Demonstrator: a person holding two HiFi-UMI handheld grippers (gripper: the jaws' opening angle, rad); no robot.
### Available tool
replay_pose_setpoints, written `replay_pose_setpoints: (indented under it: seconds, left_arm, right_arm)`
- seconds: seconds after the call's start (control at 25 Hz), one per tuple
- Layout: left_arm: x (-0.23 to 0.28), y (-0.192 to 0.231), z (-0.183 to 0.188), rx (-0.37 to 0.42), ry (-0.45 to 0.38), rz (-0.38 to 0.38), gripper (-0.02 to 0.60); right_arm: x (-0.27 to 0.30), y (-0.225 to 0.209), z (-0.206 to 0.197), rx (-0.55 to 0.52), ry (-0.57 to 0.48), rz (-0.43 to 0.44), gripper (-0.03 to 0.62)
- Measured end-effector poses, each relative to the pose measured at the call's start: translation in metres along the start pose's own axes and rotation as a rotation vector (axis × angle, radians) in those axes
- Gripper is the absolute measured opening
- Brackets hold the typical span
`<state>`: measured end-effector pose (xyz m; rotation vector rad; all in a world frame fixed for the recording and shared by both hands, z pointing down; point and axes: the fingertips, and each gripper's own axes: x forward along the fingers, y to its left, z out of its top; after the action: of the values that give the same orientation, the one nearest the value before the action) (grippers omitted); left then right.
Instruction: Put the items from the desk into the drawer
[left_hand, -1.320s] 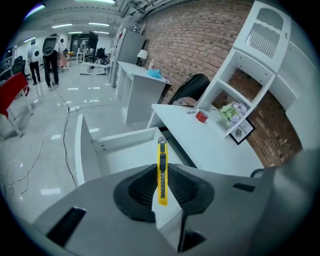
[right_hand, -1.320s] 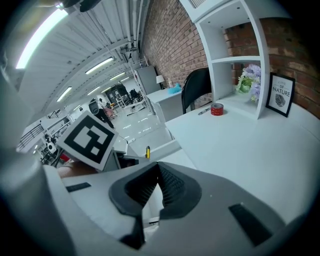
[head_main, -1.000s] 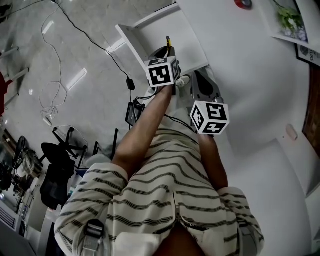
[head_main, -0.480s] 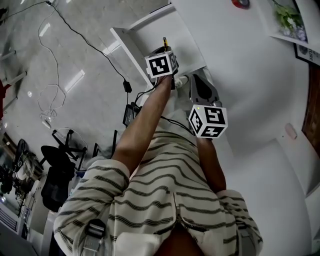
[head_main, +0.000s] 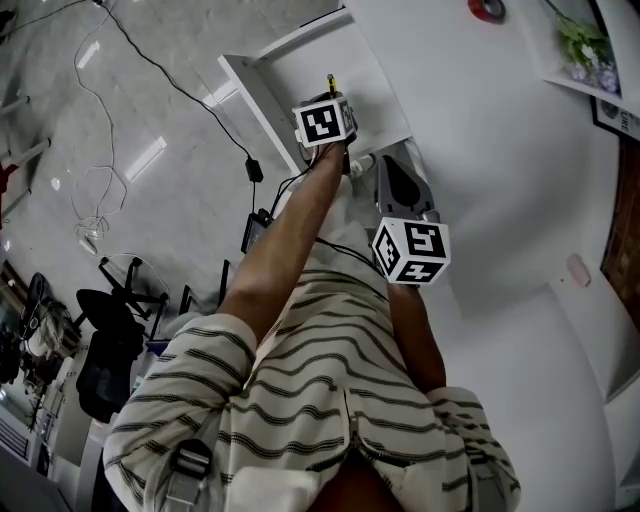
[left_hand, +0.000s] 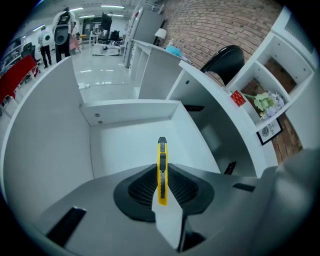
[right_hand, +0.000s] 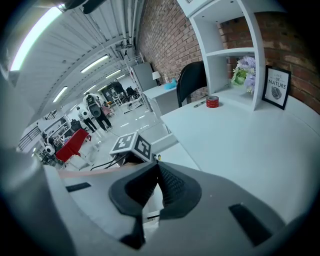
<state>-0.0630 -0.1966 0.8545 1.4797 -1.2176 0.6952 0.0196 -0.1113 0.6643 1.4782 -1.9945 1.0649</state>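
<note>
Your left gripper (left_hand: 161, 186) clamps the yellow utility knife (left_hand: 161, 154) between its fingers (left_hand: 141, 187) over the open drawer (left_hand: 131, 107) (the placing step, seemingly); next, lower it inside and let go; your right gripper (right_hand: 158, 172) hangs closed, empty.

Yellow knife (head_main: 330, 80), all but tip, behind left gripper (head_main: 328, 100)

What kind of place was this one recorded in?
Likely an open-plan office or showroom: a white desk with an open drawer, a black office chair against a brick wall, and a shelf unit holding flowers and a framed print.
</note>
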Motion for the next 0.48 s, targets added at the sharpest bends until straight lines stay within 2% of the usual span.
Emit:
replay_pose_setpoints:
  seconds: [0.2,0.48]
  left_arm:
    - [0.015,0.004,-0.007,0.000,0.017,0.013,0.066]
    - [0.037,0.011,-0.011,-0.044,0.035,0.033,0.066]
  right_arm:
    - [-0.003,0.000,-0.003,-0.005,0.006,0.001,0.011]
    - [-0.006,-0.004,-0.012,-0.001,0.017,-0.005,0.012]
